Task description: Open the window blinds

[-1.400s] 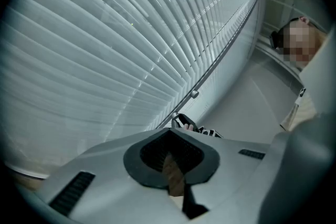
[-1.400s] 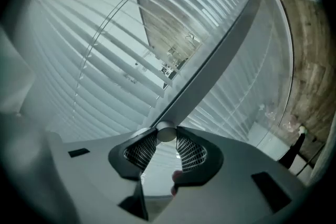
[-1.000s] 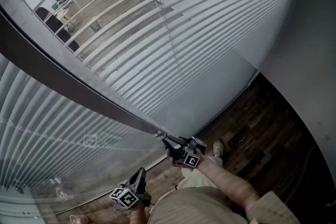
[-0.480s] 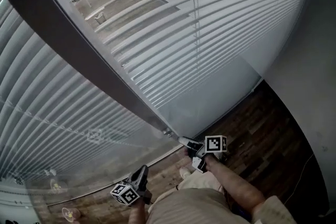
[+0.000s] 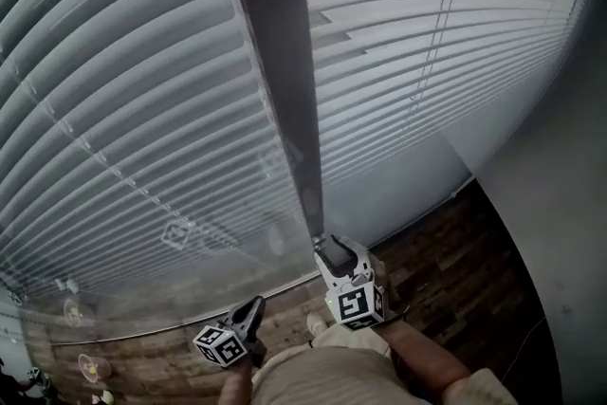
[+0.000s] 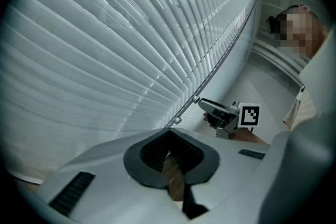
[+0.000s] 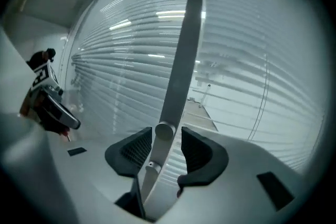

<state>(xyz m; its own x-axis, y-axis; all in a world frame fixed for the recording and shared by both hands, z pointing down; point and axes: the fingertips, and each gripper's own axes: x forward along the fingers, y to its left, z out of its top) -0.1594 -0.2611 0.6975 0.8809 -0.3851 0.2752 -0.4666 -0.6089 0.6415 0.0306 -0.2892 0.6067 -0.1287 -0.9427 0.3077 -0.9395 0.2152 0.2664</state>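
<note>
In the head view, the window blinds [image 5: 142,109] filled most of the frame, their slats curving from upper left to right. The dark tilt wand [image 5: 285,90] ran down from the top centre to the right gripper [image 5: 332,247], which reached up at lower centre with the wand's bottom end at its jaws. The left gripper [image 5: 254,306] sat lower and to the left, apart from the wand, above the wooden floor [image 5: 455,242].

In the left gripper view, the left gripper [image 6: 169,134] had its pads pressed together with nothing between them. The blinds [image 6: 105,34] spread across the upper left. The wand [image 6: 226,51] slanted down from the upper right past the tips of the right gripper [image 6: 206,105] at right of centre.

In the right gripper view, the wand [image 7: 184,60] dropped from the top centre into the gap of the right gripper [image 7: 167,134]. Its jaws were closing, with the wand's capped end between the pads and a sliver of space on either side. The left gripper [image 7: 65,120] showed at the left edge, well clear of the wand.
</note>
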